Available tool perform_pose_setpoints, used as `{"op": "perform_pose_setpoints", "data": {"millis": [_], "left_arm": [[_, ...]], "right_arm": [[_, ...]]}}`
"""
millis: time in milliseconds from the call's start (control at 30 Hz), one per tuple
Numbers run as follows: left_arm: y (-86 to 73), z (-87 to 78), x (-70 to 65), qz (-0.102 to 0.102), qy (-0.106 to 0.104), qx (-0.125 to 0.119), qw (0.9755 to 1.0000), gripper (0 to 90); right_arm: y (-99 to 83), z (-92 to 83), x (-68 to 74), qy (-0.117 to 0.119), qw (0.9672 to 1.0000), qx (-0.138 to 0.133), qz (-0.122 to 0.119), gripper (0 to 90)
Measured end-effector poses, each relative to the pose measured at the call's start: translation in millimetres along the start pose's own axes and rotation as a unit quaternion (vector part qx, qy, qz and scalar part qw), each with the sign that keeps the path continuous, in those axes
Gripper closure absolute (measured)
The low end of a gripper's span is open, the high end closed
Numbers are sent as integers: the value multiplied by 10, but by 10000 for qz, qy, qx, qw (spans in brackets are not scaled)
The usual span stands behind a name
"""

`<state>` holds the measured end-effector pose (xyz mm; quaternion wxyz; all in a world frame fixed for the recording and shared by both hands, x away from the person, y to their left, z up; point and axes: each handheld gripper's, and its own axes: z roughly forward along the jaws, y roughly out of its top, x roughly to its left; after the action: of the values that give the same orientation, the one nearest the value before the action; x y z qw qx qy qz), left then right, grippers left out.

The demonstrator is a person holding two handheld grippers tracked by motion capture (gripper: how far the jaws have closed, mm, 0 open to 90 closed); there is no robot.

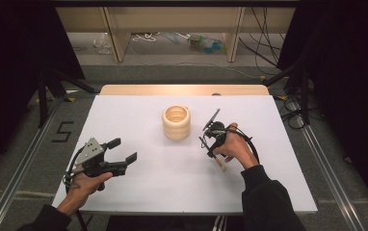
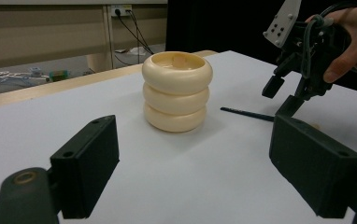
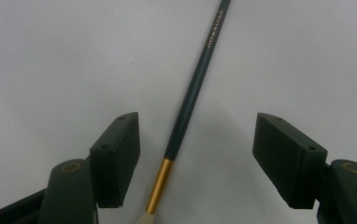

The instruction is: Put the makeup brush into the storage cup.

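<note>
The right gripper is hanging over a paintbrush lying flat on the white table, its jaws standing wide apart on either side of the dark green handle and touching nothing — probably lining up for a pickup. The brush is slender, with a gold ferrule and pale bristles, and is lying just right of a cream holder shaped like three stacked rings, open at the top. The left gripper is waiting near the table's left front, jaws spread and empty — pointing toward the holder.
</note>
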<state>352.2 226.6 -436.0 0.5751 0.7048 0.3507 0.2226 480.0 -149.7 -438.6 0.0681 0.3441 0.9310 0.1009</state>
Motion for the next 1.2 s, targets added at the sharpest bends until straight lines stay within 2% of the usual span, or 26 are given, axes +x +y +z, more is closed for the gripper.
{"op": "perform_pose_setpoints", "data": {"millis": [33, 67, 100, 367, 433, 467, 567, 600, 733, 833, 900, 1000, 1033, 1167, 1200], "left_arm": [[-3, 2, -2, 5, -8, 2, 10000, 156], [-2, 4, 0, 29, -22, 6, 10000, 156], [-2, 4, 0, 24, -22, 5, 10000, 156], [-2, 3, -3, 17, -1, -1, 10000, 156], [1, 4, 0, 1, 11, -3, 10000, 156], [1, 4, 1, 1, 11, -5, 10000, 156], [-1, 7, 1, 0, 12, -4, 10000, 156], [1, 7, 0, -1, 9, -7, 10000, 156], [2, 2, 0, 10, 8, -5, 10000, 156], [0, 2, 0, 6, 3, -2, 10000, 156], [2, 1, 1, 7, 2, -6, 10000, 156], [-1, 6, 2, 1, 7, 2, 10000, 156], [0, 10, 3, 8, -15, 3, 10000, 156], [2, 7, -1, 20, -13, -6, 10000, 156], [2, 2, 1, 0, 1, -3, 10000, 156]], "right_arm": [[0, 6, -2, 20, 10000, 13, -30, 333], [10, 11, 14, 36, 9999, 61, 72, 338], [9, 20, 5, 53, 10000, 49, 2, 341], [20, 53, -7, 145, 9998, 127, 34, 392], [25, 62, -7, 161, 9997, 174, 63, 408], [32, 68, 3, 189, 9995, 225, 150, 418], [30, 76, -13, 220, 9996, 193, 32, 437], [41, 69, 2, 242, 9992, 253, 170, 449], [43, 74, 0, 246, 9992, 244, 194, 463], [39, 93, -23, 266, 9993, 252, 79, 477], [52, 102, -9, 283, 9987, 372, 184, 495], [54, 116, -13, 278, 9988, 387, 126, 506], [64, 119, -3, 342, 9983, 424, 218, 526], [59, 137, -7, 315, 9984, 436, 159, 552], [69, 129, 3, 382, 9976, 531, 233, 567]]}}
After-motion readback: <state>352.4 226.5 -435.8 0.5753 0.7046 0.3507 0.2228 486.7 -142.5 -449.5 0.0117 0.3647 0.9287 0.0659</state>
